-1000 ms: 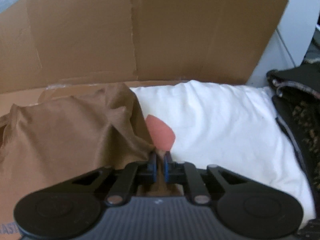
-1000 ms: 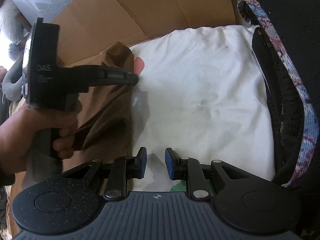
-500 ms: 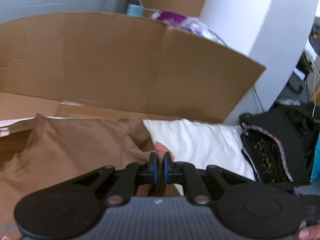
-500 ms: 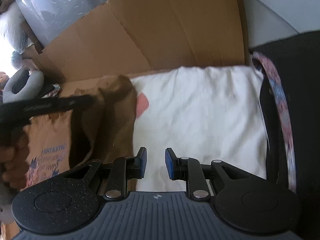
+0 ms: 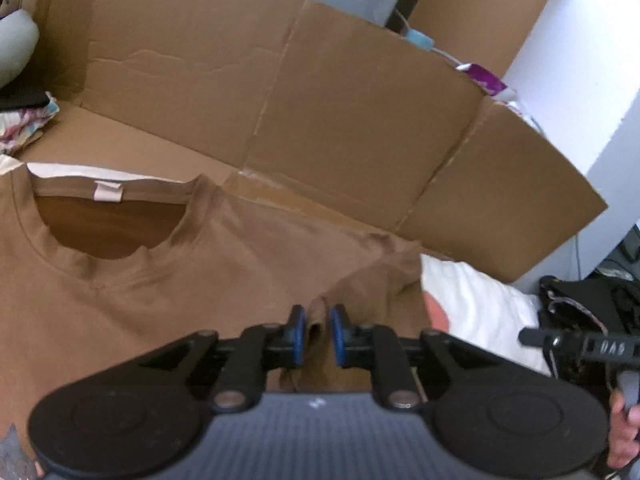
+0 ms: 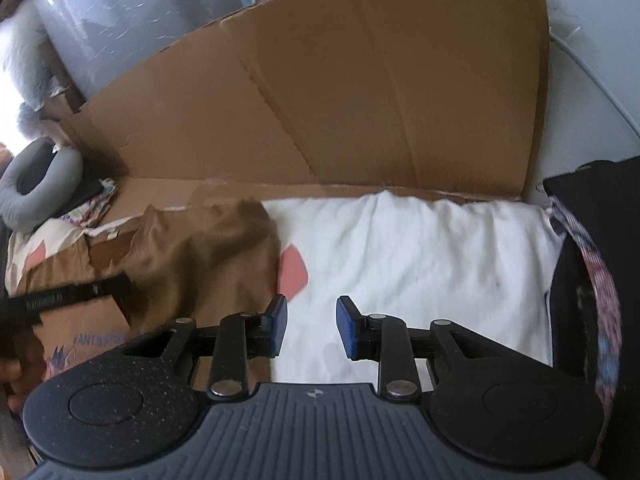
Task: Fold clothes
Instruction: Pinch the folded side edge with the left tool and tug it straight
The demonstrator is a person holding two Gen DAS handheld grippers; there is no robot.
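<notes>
A brown T-shirt (image 5: 160,300) lies face up on cardboard, with its collar and label at the upper left. My left gripper (image 5: 318,336) is shut on a fold of its right sleeve, which is held over the shirt's chest. In the right wrist view the same shirt (image 6: 224,256) bulges up, blurred, at the left. My right gripper (image 6: 311,330) hangs open over the white cloth (image 6: 420,260), near a pink patch (image 6: 292,272), with nothing between its fingers.
A tall cardboard wall (image 5: 320,120) stands behind the shirt. A black garment with a patterned band (image 6: 592,264) lies at the right edge. A grey neck pillow (image 6: 36,184) and some clutter sit at the far left. A hand (image 5: 624,436) shows at the lower right.
My left gripper has carried the sleeve leftwards over the shirt, and the collar has come into view. My right gripper has pulled back and stays open.
</notes>
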